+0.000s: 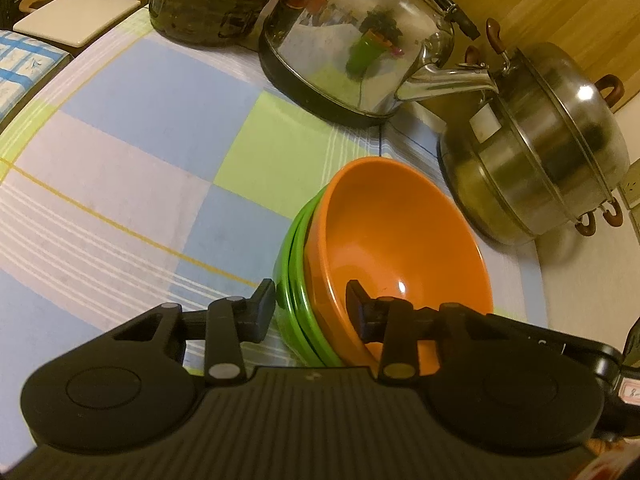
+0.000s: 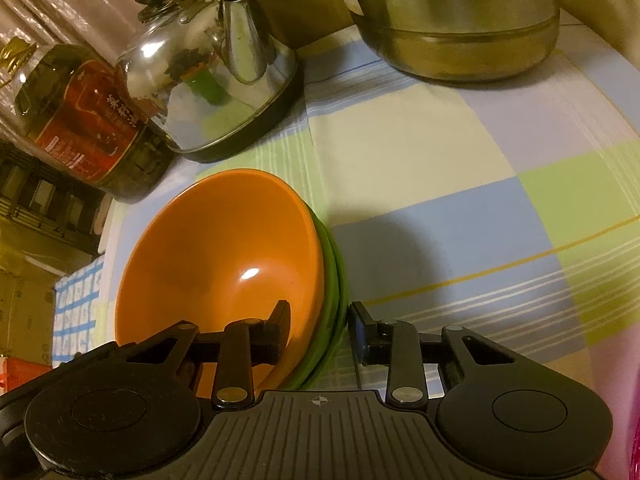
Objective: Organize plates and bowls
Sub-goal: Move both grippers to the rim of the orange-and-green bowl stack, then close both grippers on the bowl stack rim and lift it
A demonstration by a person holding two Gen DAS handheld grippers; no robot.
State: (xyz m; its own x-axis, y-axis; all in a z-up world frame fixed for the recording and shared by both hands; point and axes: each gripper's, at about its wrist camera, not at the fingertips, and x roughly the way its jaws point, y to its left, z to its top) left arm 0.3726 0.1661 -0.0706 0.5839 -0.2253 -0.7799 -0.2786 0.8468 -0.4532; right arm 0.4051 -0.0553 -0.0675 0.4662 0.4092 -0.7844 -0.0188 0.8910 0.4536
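A checked cloth (image 1: 132,152) covers the bench. The orange bowl (image 1: 400,240), nested in green bowls (image 1: 292,264), is straddled at its rim by both spread hand-held grippers, left (image 1: 310,308) and right (image 2: 320,328).

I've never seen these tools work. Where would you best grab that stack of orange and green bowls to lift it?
By the rim wall. The orange bowl sits nested in the green bowls, so one finger goes inside and one outside, pinching all the walls together. Both the left gripper and right gripper straddle the rim this way, from opposite sides, probably steadier than one. The kettle and pot crowd the far side.
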